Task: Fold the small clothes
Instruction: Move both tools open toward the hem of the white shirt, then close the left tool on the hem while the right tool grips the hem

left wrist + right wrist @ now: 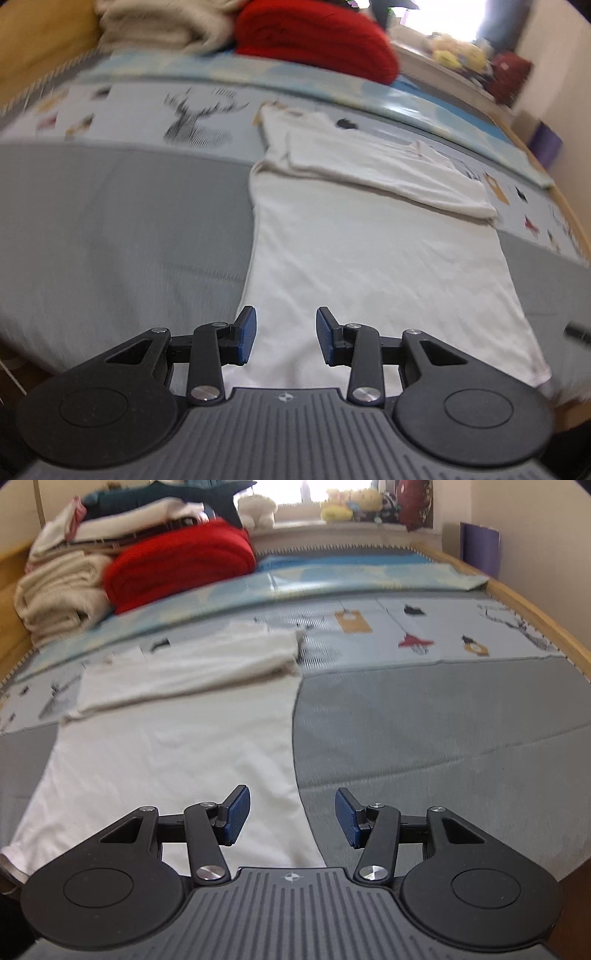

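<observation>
White shirt (369, 251) lies flat mid-frame on the grey bedspread (110, 221), top part already folded over. Left gripper (284, 341) and right gripper (291, 821) hang released, empty (bottom centre). Risk: uneven hem pinches skew the fold.

Red blanket (181, 559), cream towels (61, 590)

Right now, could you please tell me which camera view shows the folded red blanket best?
The right wrist view: the folded red blanket shows almost whole there, beside the cream towel pile, though slightly blurred. In the left wrist view, that blanket is cut off by the top edge and more blurred.
</observation>
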`<state>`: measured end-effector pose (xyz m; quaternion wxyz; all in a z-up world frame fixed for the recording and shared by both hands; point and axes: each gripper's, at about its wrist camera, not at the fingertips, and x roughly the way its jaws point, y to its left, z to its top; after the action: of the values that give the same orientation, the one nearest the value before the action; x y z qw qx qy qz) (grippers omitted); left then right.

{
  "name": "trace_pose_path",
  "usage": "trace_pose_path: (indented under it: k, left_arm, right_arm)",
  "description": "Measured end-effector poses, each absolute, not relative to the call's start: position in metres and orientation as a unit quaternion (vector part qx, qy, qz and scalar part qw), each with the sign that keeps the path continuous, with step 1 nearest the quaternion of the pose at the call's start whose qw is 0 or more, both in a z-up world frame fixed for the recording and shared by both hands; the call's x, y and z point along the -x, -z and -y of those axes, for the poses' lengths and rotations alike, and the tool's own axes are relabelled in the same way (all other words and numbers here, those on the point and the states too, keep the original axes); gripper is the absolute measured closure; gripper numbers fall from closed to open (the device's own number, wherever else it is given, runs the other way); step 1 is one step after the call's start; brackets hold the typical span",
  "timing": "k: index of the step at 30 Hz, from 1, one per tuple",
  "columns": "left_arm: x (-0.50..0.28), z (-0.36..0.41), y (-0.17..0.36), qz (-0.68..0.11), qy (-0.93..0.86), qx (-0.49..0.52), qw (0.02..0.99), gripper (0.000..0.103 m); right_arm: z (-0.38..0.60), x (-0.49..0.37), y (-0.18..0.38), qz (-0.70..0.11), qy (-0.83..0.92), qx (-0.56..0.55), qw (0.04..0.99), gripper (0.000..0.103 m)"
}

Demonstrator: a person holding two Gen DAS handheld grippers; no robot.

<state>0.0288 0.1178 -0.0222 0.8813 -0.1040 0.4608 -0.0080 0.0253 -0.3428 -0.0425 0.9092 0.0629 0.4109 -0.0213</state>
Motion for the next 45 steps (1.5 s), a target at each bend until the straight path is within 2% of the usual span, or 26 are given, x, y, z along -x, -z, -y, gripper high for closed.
trace_pose_path:
  k: [9, 20, 26, 27, 28, 29, 30, 38, 45]
  left_arm:
    - [-0.043, -0.173, 0.065, -0.532, -0.048, 0.231, 0.813, 0.064]
    - [-0.044, -0.17, 0.086, -0.566, -0.063, 0.216, 0.793, 0.063]
    - [-0.043, -0.161, 0.091, -0.579, -0.063, 0.176, 0.794, 0.063]
    - [-0.043, -0.159, 0.091, -0.58, -0.061, 0.169, 0.794, 0.065]
    - [-0.043, -0.157, 0.092, -0.581, -0.058, 0.161, 0.796, 0.078]
    - [-0.043, -0.154, 0.092, -0.583, -0.051, 0.15, 0.797, 0.089]
    - [-0.042, -0.152, 0.092, -0.583, -0.045, 0.146, 0.798, 0.094]
    - [-0.039, -0.154, 0.075, -0.554, -0.025, 0.148, 0.819, 0.095]
    - [-0.046, -0.167, 0.089, -0.591, -0.037, 0.175, 0.786, 0.092]
  right_arm:
    - [0.353, -0.036, 0.072, -0.473, 0.047, -0.097, 0.874, 0.05]
    - [0.356, -0.05, 0.107, -0.554, 0.077, -0.084, 0.825, 0.05]
    - [0.354, -0.05, 0.111, -0.559, 0.074, -0.067, 0.823, 0.05]
    - [0.353, -0.05, 0.11, -0.559, 0.073, -0.066, 0.824, 0.055]
    - [0.353, -0.05, 0.11, -0.557, 0.069, -0.065, 0.825, 0.073]
    - [0.353, -0.05, 0.109, -0.555, 0.066, -0.066, 0.827, 0.083]
    - [0.353, -0.05, 0.108, -0.554, 0.063, -0.067, 0.828, 0.095]
    - [0.371, -0.037, 0.086, -0.521, 0.089, -0.111, 0.842, 0.098]
    - [0.367, -0.041, 0.102, -0.563, 0.083, -0.111, 0.815, 0.096]
